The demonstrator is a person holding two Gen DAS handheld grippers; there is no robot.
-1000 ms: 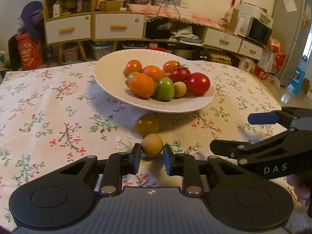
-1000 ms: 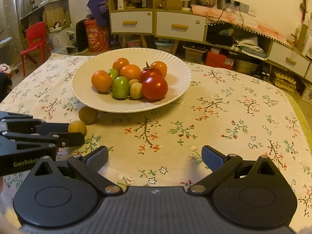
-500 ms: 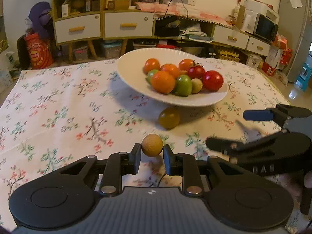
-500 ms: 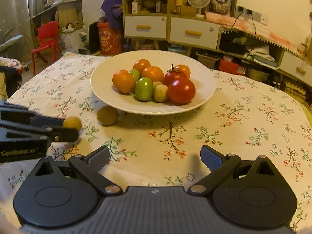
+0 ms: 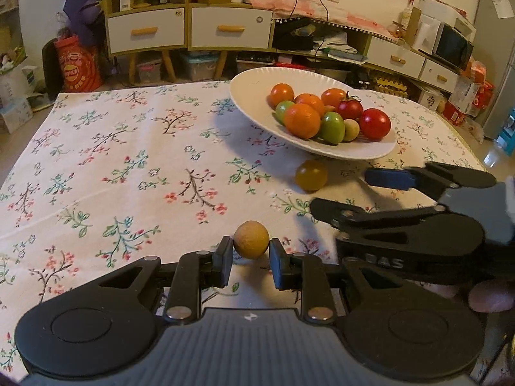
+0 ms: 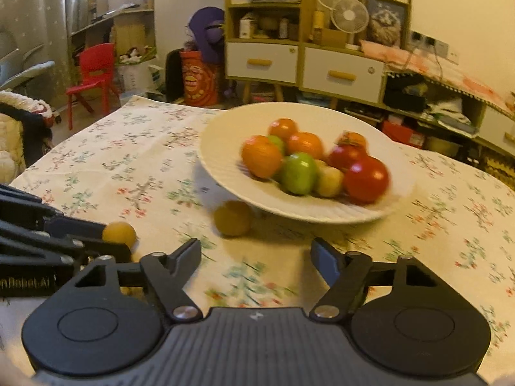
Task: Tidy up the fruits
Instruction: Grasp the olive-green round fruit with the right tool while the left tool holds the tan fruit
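- My left tongs (image 5: 250, 259) are clamped tight on the small tan fruit (image 5: 251, 239), pinched between both pads and carried clear of the tablecloth (image 5: 128, 160).
- A second ago that fruit sat lower in front of the plate (image 5: 254, 80); now the plate has slid off to the right of my left view, so I have swung the fruit left and away from it.
- My right tongs (image 6: 256, 255) have just been closing from wide to about half open, with nothing between the pads.
- They have come nearer the dark yellow fruit (image 6: 233, 218), the 1 loose piece lying on the cloth just under the plate's near rim.
- I judge that piece is my right hand's next pick, and the narrowing sizes the gap for it.
- The plate already holds about 9 fruits: oranges, greens, reds, 1 pale.
- The right view is smeared by motion, so fruit outlines there are soft.
- I cannot tell whether the yellow fruit touches the plate's underside.
- Only a fingertip of my right hand shows, at the left view's edge.
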